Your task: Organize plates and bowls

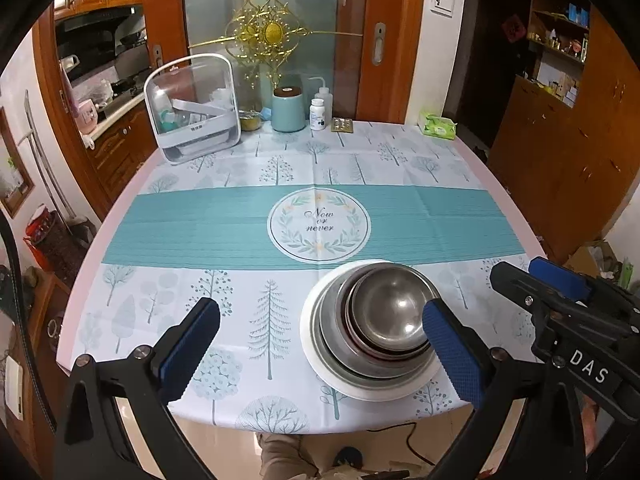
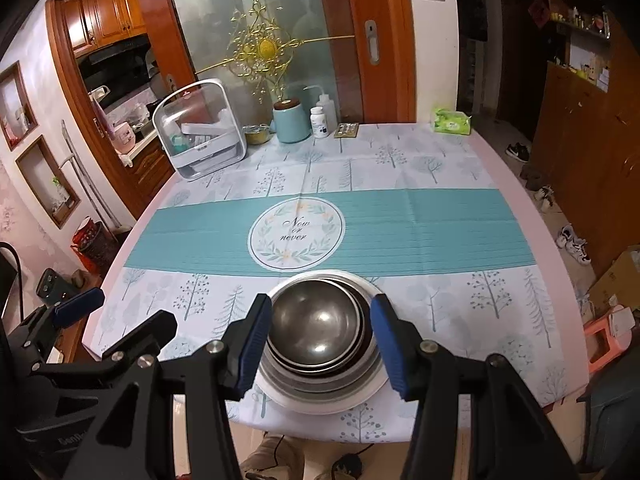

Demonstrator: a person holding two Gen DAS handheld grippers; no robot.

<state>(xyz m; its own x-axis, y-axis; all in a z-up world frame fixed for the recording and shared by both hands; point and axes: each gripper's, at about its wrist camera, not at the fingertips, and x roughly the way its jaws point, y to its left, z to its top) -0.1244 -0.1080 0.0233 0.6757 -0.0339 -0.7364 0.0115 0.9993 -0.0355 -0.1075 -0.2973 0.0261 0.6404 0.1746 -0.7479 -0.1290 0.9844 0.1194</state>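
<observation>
- The left gripper has its jaws spread wide and holds nothing; between them only the cloth is seen, and its right pad stands in front of the stack's edge.
- The right gripper has its jaws about half open, one on each side of the stack in its view, above it and not pressing on it.
- The stack is near the front edge of the counter: a white plate at the bottom, then several steel bowls nested one inside another, the smallest on top.
- The stack leans a little; the bowls do not sit centred on the plate.
- The counter carries a tablecloth with trees and a teal band; a round emblem is in the middle, just behind the stack.
- At the far edge stand a clear box with a white frame, a teal canister, a white pill bottle and a squeeze bottle.
- A green tissue pack lies at the far right corner, well apart from the stack.
</observation>
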